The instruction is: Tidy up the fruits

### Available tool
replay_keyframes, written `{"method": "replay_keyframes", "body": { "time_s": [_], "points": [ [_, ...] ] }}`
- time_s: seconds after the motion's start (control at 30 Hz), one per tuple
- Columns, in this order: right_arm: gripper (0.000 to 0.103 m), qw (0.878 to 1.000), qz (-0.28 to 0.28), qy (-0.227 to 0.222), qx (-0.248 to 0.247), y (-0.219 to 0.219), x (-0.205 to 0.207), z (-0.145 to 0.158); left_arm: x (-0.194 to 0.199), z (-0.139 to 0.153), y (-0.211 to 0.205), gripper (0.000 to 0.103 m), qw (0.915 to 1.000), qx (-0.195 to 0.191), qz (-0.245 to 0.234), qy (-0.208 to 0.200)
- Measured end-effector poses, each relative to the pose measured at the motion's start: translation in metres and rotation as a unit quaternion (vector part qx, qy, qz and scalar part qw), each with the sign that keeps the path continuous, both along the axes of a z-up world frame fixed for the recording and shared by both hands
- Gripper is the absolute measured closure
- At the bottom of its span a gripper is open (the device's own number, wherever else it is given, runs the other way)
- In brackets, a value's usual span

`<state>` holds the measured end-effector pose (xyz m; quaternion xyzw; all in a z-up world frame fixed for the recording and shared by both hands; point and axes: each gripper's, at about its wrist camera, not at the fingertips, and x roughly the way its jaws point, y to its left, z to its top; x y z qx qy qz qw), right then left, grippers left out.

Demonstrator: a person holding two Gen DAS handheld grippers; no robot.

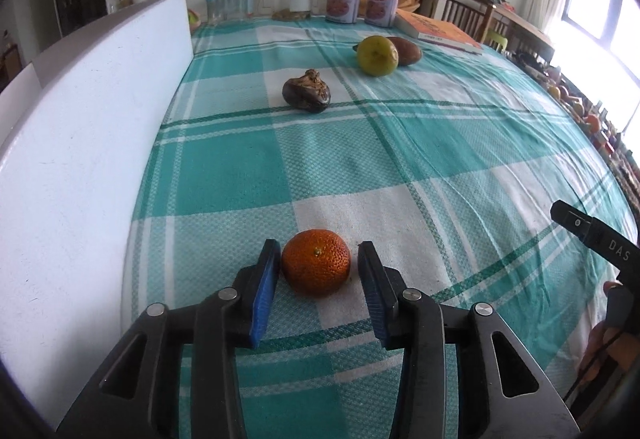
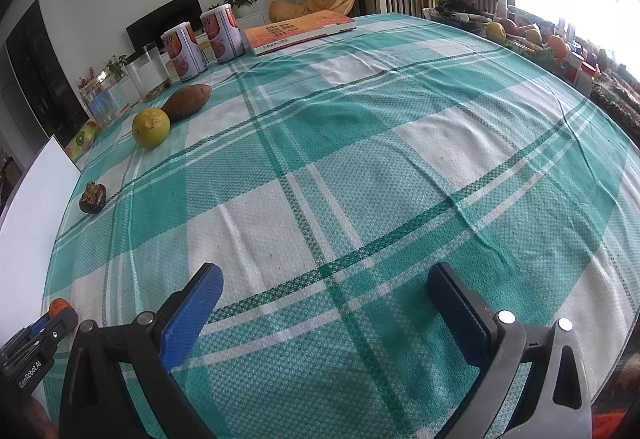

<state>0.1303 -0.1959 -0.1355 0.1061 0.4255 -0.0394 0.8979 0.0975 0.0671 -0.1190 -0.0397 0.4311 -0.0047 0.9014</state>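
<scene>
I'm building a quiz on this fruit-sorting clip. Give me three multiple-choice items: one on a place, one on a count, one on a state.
1. Where is the orange?
A. between the left gripper pads
B. on the book
C. beside the tins

2. How many fruits lie loose on the checked tablecloth?
A. two
B. four
C. six

3. How is the right gripper?
A. shut on a fruit
B. open, holding nothing
C. out of view

Answers: 1 A, pads flank it with gaps. 2 B, orange, dark fruit, yellow-green fruit, brown fruit. 3 B, only cloth between its pads.

A woven, matt checked cloth (image 1: pixel 400 167) covers the bench; the orange (image 1: pixel 316 262) has pitted, slightly glossy peel; a smooth white board (image 1: pixel 80 143) stands beside.
</scene>
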Motion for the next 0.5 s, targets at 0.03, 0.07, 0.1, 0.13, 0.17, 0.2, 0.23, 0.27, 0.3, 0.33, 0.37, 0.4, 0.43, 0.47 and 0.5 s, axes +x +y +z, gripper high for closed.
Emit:
{"method": "replay_keyframes", "body": {
  "time_s": [0.03, 0.07, 0.1, 0.13, 0.17, 0.2, 0.23, 0.27, 0.3, 0.33, 0.37, 0.4, 0.43, 0.47, 0.5],
  "points": [
    [0.001, 1.0, 0.0, 0.0, 0.0, 0.0, 0.0, 0.0, -0.0001, -0.0007, -0.0004, 0.029, 1.0, 0.006, 0.004, 0.0],
    [0.001, 1.0, 0.0, 0.0, 0.0, 0.0, 0.0, 0.0, -0.0002, -0.0023, 0.0002, 0.024, 0.9999, 0.011, 0.01, -0.001],
    [0.001, 1.0, 0.0, 0.0, 0.0, 0.0001, 0.0, 0.0, 0.0001, -0.0048, 0.0008, 0.024, 0.9998, 0.014, 0.012, 0.0],
    [0.001, 1.0, 0.0, 0.0, -0.001, 0.0002, -0.0001, -0.0001, 0.0001, -0.0047, 0.0004, 0.023, 0.9998, 0.019, 0.01, 0.0],
    [0.001, 1.0, 0.0, 0.001, -0.001, 0.0002, -0.0001, -0.0001, 0.0004, -0.0049, -0.0004, 0.021, 0.9998, 0.021, 0.008, 0.002],
    [0.001, 1.0, 0.001, 0.001, -0.002, 0.0002, 0.0001, -0.0002, 0.0011, -0.0054, -0.0018, 0.02, 0.9997, 0.025, 0.006, 0.003],
    [0.001, 1.0, 0.001, 0.002, -0.002, 0.0005, 0.0001, -0.0003, 0.0017, -0.006, -0.0037, 0.017, 0.9995, 0.031, 0.004, 0.006],
    [0.0, 1.0, 0.001, 0.002, -0.003, 0.0007, 0.0002, -0.0005, 0.0024, -0.0069, -0.0062, 0.014, 0.9992, 0.038, 0.001, 0.009],
    [0.0, 1.0, 0.002, 0.003, -0.004, 0.0009, 0.0003, -0.0006, 0.0029, -0.0072, -0.0076, 0.013, 0.999, 0.042, -0.001, 0.01],
    [0.0, 1.0, 0.002, 0.003, -0.005, 0.0011, 0.0003, -0.0007, 0.0031, -0.0075, -0.0069, 0.012, 0.9991, 0.042, 0.0, 0.01],
    [0.0, 1.0, 0.002, 0.004, -0.005, 0.0014, 0.0004, -0.0008, 0.0032, -0.0076, -0.0058, 0.012, 0.9992, 0.039, 0.0, 0.011],
    [0.0, 1.0, 0.002, 0.004, -0.006, 0.0016, 0.0006, -0.0009, 0.0031, -0.0077, -0.0056, 0.011, 0.9992, 0.039, 0.001, 0.011],
    [0.0, 1.0, 0.002, 0.004, -0.007, 0.0019, 0.0007, -0.001, 0.0032, -0.0077, -0.0056, 0.011, 0.9991, 0.04, 0.001, 0.012],
    [0.0, 1.0, 0.002, 0.005, -0.007, 0.0023, 0.0008, -0.001, 0.003, -0.0077, -0.0058, 0.011, 0.9991, 0.04, 0.001, 0.012],
    [0.0, 1.0, 0.003, 0.005, -0.008, 0.0026, 0.0009, -0.001, 0.003, -0.0077, -0.0058, 0.011, 0.9991, 0.04, 0.001, 0.012]
  ]
}}
